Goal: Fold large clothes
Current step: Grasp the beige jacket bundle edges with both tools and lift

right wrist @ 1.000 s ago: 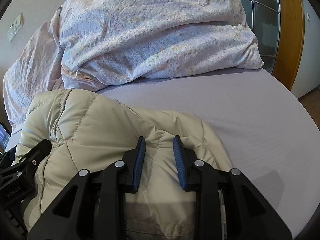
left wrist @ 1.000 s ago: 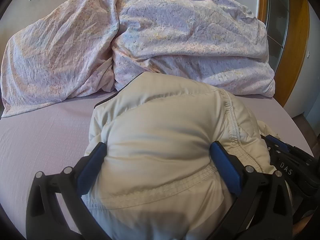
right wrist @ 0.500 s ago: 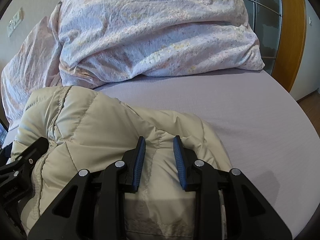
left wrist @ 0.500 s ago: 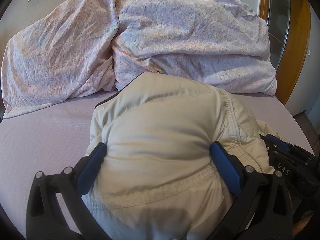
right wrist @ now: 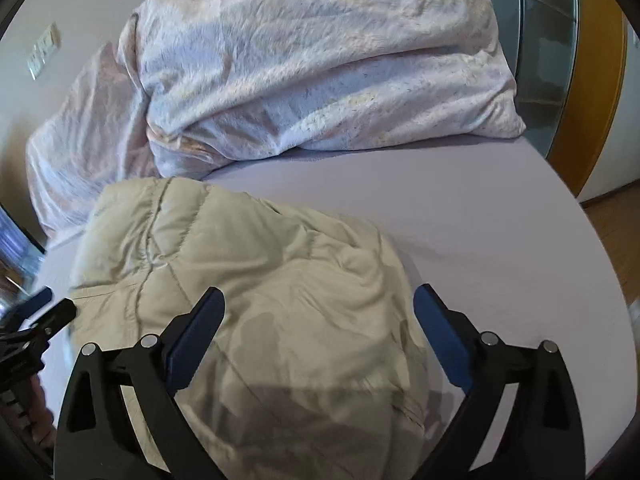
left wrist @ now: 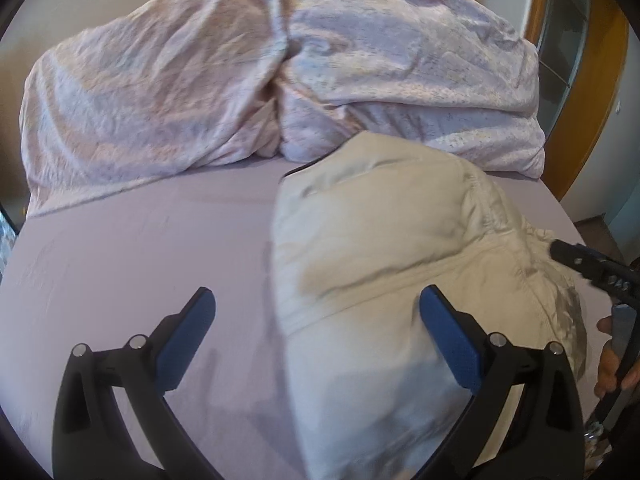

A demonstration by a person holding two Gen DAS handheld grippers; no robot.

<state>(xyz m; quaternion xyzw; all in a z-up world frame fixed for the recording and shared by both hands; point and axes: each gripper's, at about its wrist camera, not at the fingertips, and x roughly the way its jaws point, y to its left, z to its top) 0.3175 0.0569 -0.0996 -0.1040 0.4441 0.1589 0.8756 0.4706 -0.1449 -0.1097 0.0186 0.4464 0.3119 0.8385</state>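
The jacket lies bundled on the bed, between the right gripper fingers, which are opening. The left gripper is open, gripping nothing. Folding looks nearly finished.

**Legible text and markings: none confirmed**

Left wrist view: the right gripper enters at the right edge; its dark body carries faint pale marks, too blurred to read as letters.

Right wrist view: the left gripper shows at the left edge; no lettering can be made out on it.

Beige padded jacket: no label, tag or brand print visible in either view.

Wall switch plate: plain, no readable marking.

Patterned duvet: fine speckle print only, no characters.
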